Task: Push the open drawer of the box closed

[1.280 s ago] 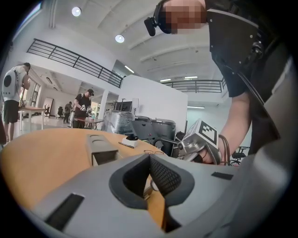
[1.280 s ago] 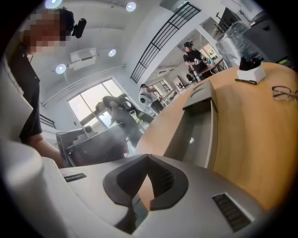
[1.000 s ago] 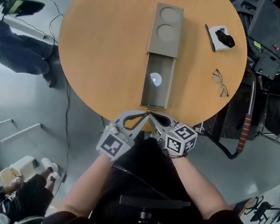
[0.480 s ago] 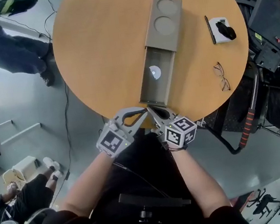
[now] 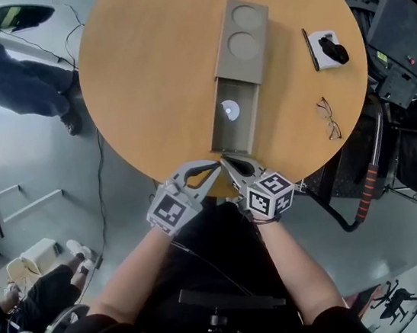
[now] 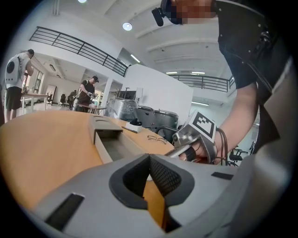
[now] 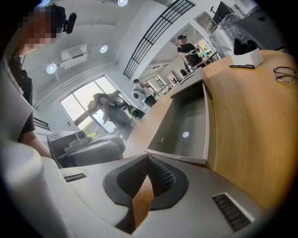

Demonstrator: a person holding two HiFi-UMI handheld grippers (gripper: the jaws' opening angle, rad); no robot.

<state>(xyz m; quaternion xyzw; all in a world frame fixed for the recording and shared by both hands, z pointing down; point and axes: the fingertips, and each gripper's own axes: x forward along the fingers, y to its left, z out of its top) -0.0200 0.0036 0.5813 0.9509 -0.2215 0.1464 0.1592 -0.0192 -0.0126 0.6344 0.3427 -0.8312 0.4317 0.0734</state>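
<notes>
A long grey-brown box [image 5: 241, 36] with two round recesses on top lies on the round wooden table [image 5: 150, 78]. Its drawer [image 5: 243, 122] stands pulled out toward me, with a small white disc [image 5: 229, 110] inside. Both grippers sit at the table's near edge, tips side by side just short of the drawer's front panel [image 5: 231, 152]. My left gripper [image 5: 215, 168] is shut and holds nothing. My right gripper [image 5: 226, 163] is shut and holds nothing too. In the right gripper view the drawer [image 7: 173, 139] lies just ahead of the shut tips [image 7: 148, 159].
A pair of glasses [image 5: 328, 122] lies right of the drawer. A pen [image 5: 308, 49] and a white block with a black object [image 5: 328, 47] sit at the table's right side. Dark equipment [image 5: 399, 43] stands right of the table. People stand far off in the room.
The head view has shifted slightly. Both grippers stay shut together by the drawer front, and the drawer is out as far as before.
</notes>
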